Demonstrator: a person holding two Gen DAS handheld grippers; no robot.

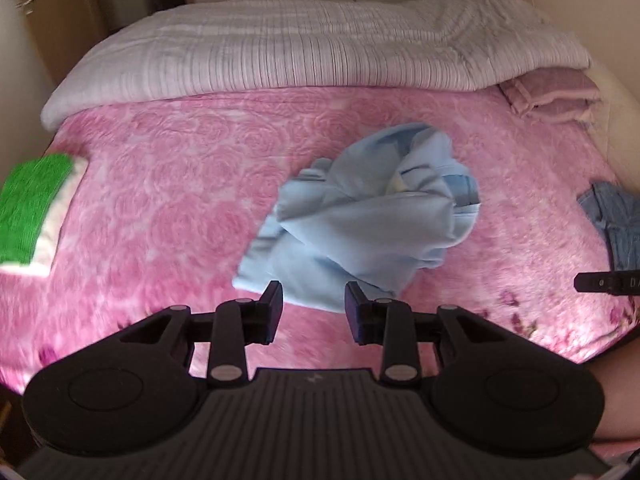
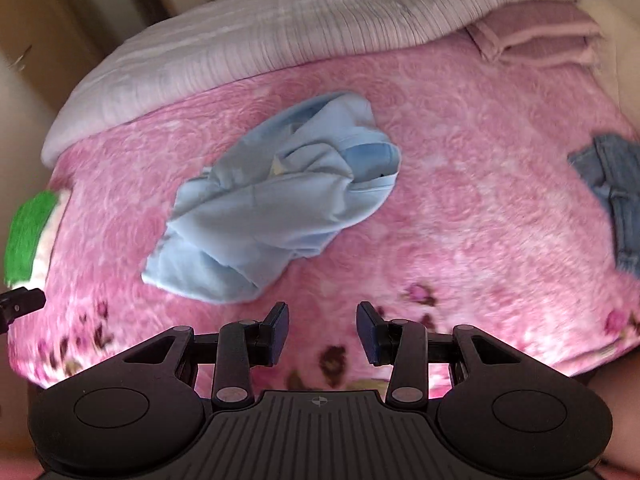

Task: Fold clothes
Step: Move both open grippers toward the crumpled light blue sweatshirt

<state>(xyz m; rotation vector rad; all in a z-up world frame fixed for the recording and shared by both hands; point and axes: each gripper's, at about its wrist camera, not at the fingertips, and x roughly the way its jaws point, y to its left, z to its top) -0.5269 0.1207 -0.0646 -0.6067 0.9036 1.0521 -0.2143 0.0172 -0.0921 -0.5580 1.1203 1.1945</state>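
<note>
A crumpled light blue garment (image 1: 360, 216) lies in a heap in the middle of the pink bed cover (image 1: 160, 208). It also shows in the right wrist view (image 2: 272, 208). My left gripper (image 1: 314, 312) is open and empty, hovering just before the garment's near edge. My right gripper (image 2: 322, 332) is open and empty, above the bed cover (image 2: 480, 208), to the right of the garment's near end. A denim garment (image 1: 620, 220) lies at the bed's right edge and also shows in the right wrist view (image 2: 616, 192).
A folded pale striped quilt (image 1: 312, 48) runs along the far side of the bed, over a folded mauve blanket (image 1: 552, 96). A folded green and white item (image 1: 32, 212) lies at the left edge. A wooden wardrobe (image 1: 48, 8) stands at the far left.
</note>
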